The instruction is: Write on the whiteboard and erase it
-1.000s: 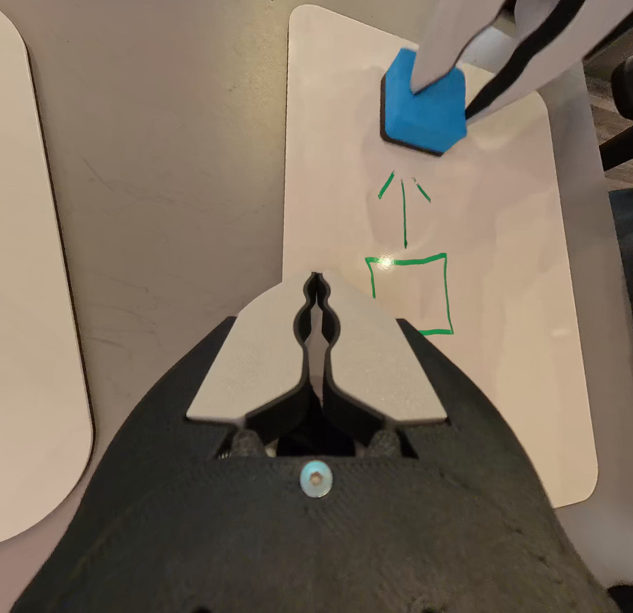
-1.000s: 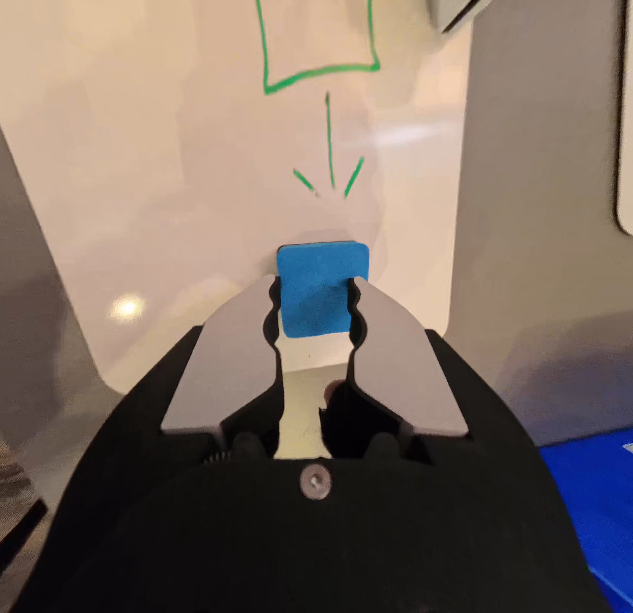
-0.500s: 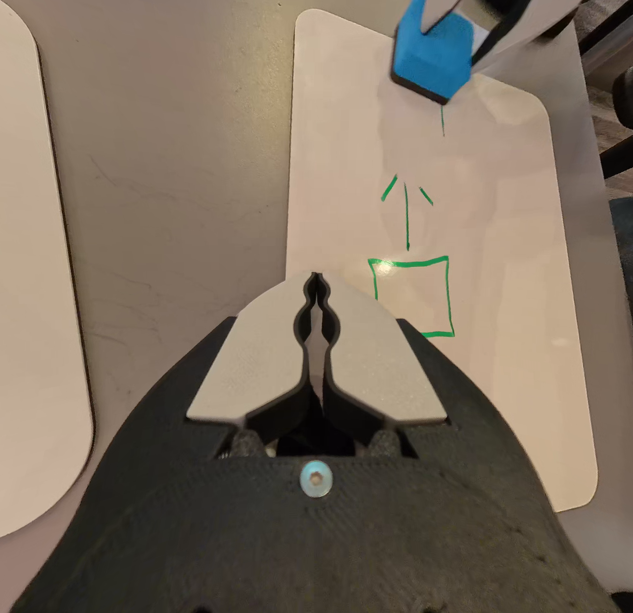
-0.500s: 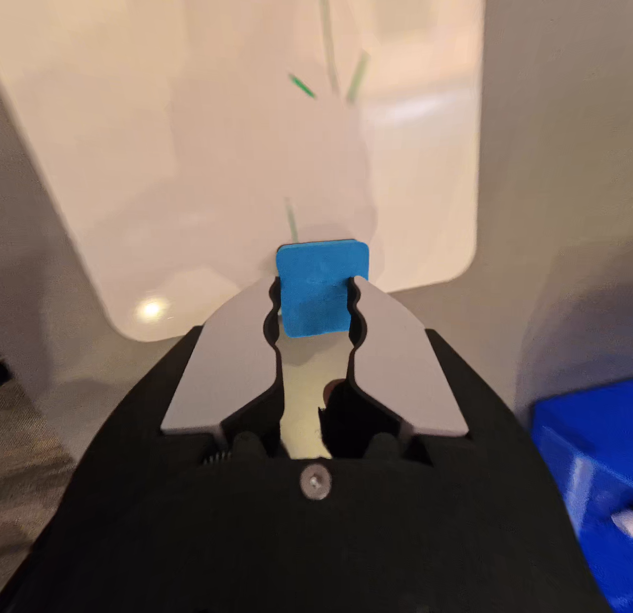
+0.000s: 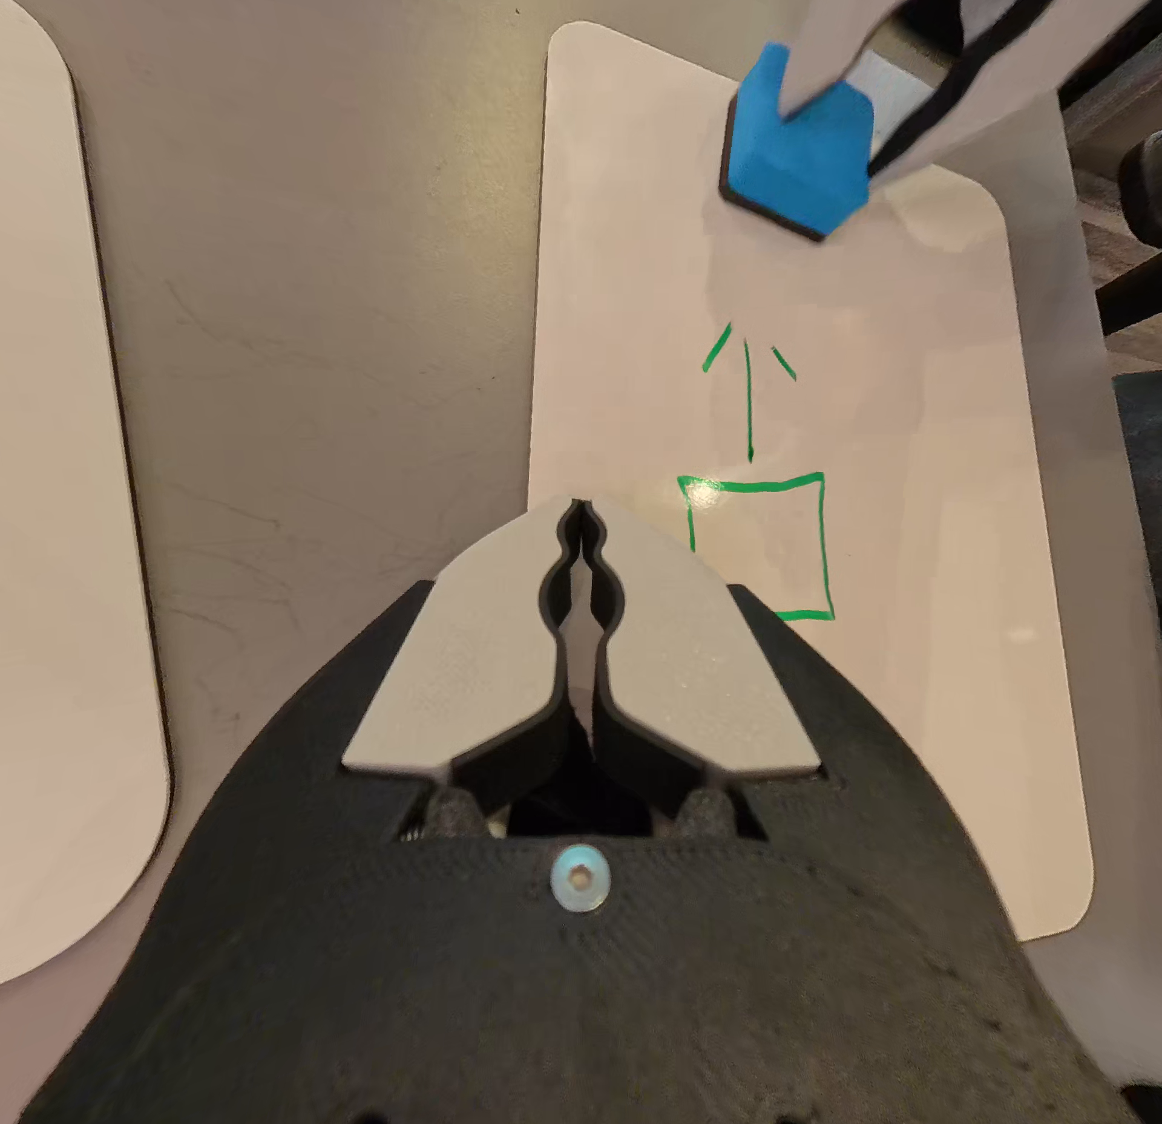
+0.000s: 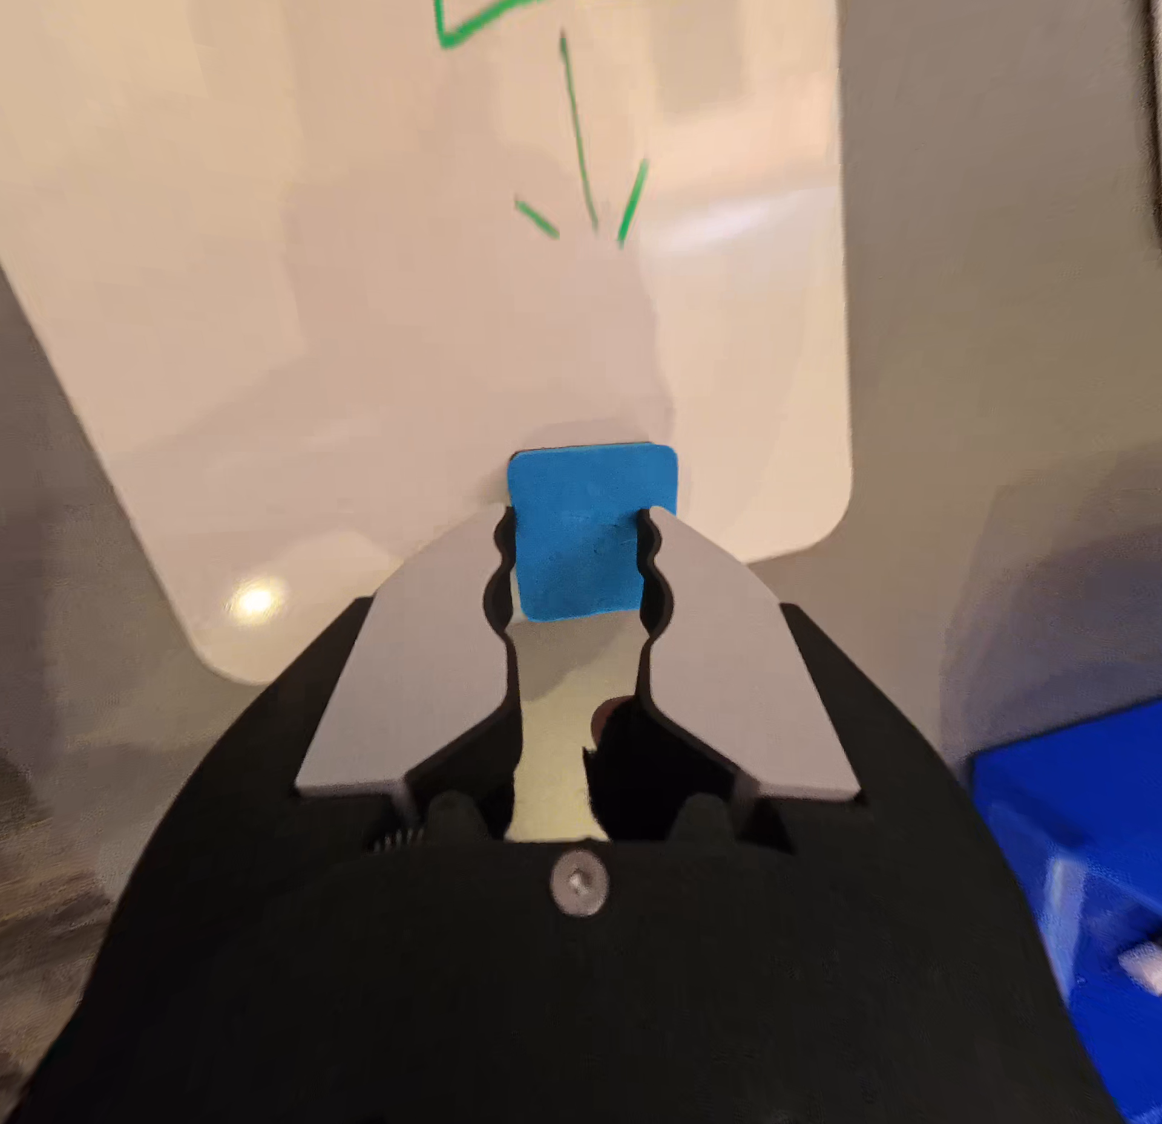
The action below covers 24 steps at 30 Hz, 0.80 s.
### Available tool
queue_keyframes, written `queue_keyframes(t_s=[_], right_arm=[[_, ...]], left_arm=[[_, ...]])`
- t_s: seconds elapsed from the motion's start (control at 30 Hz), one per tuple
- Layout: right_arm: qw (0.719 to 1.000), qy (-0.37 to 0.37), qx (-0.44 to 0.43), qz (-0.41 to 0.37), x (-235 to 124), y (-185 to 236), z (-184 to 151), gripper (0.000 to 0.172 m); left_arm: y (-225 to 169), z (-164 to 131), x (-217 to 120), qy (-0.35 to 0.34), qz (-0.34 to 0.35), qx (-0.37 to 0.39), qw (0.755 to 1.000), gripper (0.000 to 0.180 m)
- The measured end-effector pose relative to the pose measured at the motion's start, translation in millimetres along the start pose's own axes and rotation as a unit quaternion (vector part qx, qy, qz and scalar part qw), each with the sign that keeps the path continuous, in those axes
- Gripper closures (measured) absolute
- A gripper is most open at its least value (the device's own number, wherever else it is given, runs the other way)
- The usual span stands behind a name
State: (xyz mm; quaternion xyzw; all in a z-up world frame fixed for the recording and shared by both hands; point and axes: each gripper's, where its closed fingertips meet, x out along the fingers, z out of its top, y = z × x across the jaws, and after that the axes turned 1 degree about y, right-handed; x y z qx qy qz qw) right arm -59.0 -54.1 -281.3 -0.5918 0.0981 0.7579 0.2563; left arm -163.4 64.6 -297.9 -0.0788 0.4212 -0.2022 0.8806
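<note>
Gripping a blue eraser (image 6: pixel 591 528) — black-backed, pressing on the whiteboard (image 5: pixel 629 277) near green marks (image 5: pixel 748 396) — the right gripper (image 6: pixel 578 515) is working; the left gripper (image 5: pixel 577 502) is hovering, jaws clenched bare.

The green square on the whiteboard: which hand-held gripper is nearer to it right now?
Left. The left hand-held gripper, shut and empty, sits right beside the green square, partly hiding its lower left. The right hand-held gripper holds the blue eraser farther off, beyond the green arrow.
</note>
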Motion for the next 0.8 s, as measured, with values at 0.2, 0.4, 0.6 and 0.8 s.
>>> queue_keyframes(t_s=[0.2, 0.4, 0.6, 0.8], right_arm=[[1.0, -0.003, -0.014, 0.009, 3, 0, 9, 0.134], [0.997, -0.036, -0.066, 0.019, 18, 5, 64, 0.133], [0.997, -0.04, -0.067, 0.022, 25, 3, 83, 0.133], [0.997, -0.044, -0.054, 0.021, 28, -3, 90, 0.133]], left_arm=[[0, 0, 0, -0.001, 0.003, 0.002, 1.0, 0.18], [0, 0, 0, -0.001, 0.007, 0.006, 1.0, 0.18], [0, 0, 0, 0.0, 0.0, 0.002, 1.0, 0.18], [0, 0, 0, 0.0, -0.007, -0.004, 1.0, 0.18]])
